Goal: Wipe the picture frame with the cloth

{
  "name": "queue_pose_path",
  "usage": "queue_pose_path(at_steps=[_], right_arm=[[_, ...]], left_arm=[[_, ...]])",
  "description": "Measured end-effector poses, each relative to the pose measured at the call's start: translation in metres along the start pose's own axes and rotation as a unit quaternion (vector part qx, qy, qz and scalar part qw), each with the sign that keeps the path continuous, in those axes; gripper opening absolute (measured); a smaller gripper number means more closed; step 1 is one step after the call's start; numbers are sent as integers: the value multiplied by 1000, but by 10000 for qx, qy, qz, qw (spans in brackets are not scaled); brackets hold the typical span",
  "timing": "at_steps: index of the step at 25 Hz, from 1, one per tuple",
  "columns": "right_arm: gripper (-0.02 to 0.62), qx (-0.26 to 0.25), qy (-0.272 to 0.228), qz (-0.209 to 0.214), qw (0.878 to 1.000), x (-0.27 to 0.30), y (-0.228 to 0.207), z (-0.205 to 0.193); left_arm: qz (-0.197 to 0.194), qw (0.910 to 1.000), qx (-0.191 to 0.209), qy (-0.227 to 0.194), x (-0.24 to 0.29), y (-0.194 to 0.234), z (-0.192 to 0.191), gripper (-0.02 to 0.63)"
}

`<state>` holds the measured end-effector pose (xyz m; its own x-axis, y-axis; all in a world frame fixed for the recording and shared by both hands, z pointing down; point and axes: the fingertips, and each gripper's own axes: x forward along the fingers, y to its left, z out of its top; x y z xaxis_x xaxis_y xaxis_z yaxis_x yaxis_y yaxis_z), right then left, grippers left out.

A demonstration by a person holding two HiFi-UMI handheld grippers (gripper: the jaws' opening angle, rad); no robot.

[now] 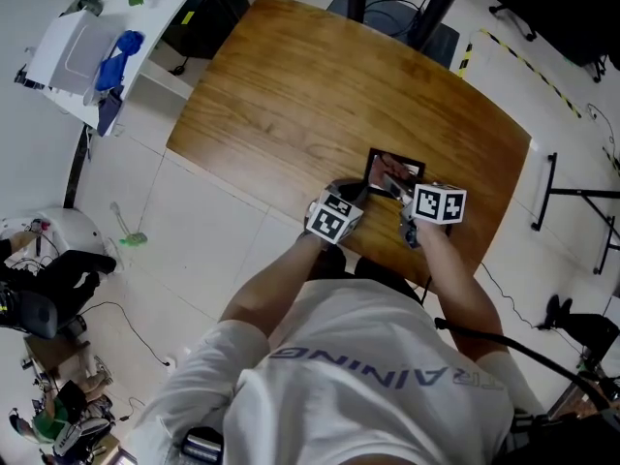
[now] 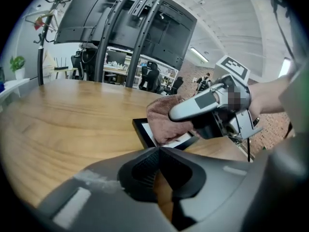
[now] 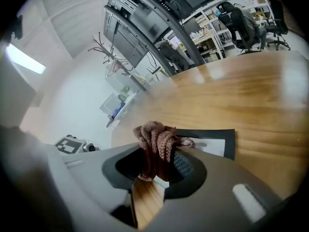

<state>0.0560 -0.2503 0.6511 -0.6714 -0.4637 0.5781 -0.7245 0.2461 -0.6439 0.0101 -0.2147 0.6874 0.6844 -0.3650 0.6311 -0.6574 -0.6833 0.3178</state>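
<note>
A black picture frame (image 1: 380, 157) with a white inside lies flat near the front edge of the wooden table (image 1: 291, 95). My right gripper (image 1: 396, 188) is shut on a bunched brown-pink cloth (image 3: 155, 140), and the cloth rests on the frame (image 3: 218, 142). The left gripper view shows the cloth (image 2: 161, 119) covering the frame's (image 2: 144, 130) middle. My left gripper (image 2: 159, 149) is shut, its tips right at the frame's near edge with nothing seen between them. In the head view the left gripper (image 1: 358, 196) sits just left of the frame.
The table's front edge runs just under both grippers, next to the person's body. A white side table (image 1: 97, 46) with a blue object stands far left. A black stand's legs (image 1: 581, 197) are on the floor at right. Office chairs and desks stand beyond the table.
</note>
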Motion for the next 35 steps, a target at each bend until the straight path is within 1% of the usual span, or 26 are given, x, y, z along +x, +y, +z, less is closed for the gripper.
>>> queue_pose_path(at_steps=[2, 4, 5, 7, 9, 12, 14, 20, 25, 28, 35], right_arm=[[120, -35, 59, -6, 10000, 1, 3, -3], [120, -71, 148, -13, 9999, 0, 7, -9], [120, -90, 183, -5, 9998, -2, 10, -12], [120, -91, 231, 31, 9997, -5, 14, -18], [120, -35, 293, 77, 9995, -5, 16, -26], [120, 36, 409, 134, 9991, -1, 19, -33], [120, 123, 466, 264, 9985, 4, 26, -36], [120, 185, 556, 331, 9977, 16, 28, -37], [120, 498, 528, 231, 9971, 15, 13, -40], [120, 582, 503, 153, 9969, 8, 4, -39], [120, 831, 263, -221, 9960, -39, -37, -42]], left_arm=[[78, 9999, -37, -97, -5, 9, 7, 5], [133, 9996, 116, -199, -8, 21, 24, 5], [89, 9995, 220, -222, -6, 27, 34, 5], [-172, 9989, 400, -172, 1, 34, 54, 5], [-493, 9969, 611, 56, 13, 35, 63, 5], [-694, 9931, 781, 528, 27, 39, 58, 5], [-765, 9924, 737, 628, 30, 39, 55, 5], [-797, 9944, 455, 520, 32, 39, 57, 6], [-815, 9943, 418, 546, 35, 38, 55, 8], [-792, 9945, 449, 515, 33, 40, 56, 8], [-696, 9951, 554, 438, 32, 39, 53, 6]])
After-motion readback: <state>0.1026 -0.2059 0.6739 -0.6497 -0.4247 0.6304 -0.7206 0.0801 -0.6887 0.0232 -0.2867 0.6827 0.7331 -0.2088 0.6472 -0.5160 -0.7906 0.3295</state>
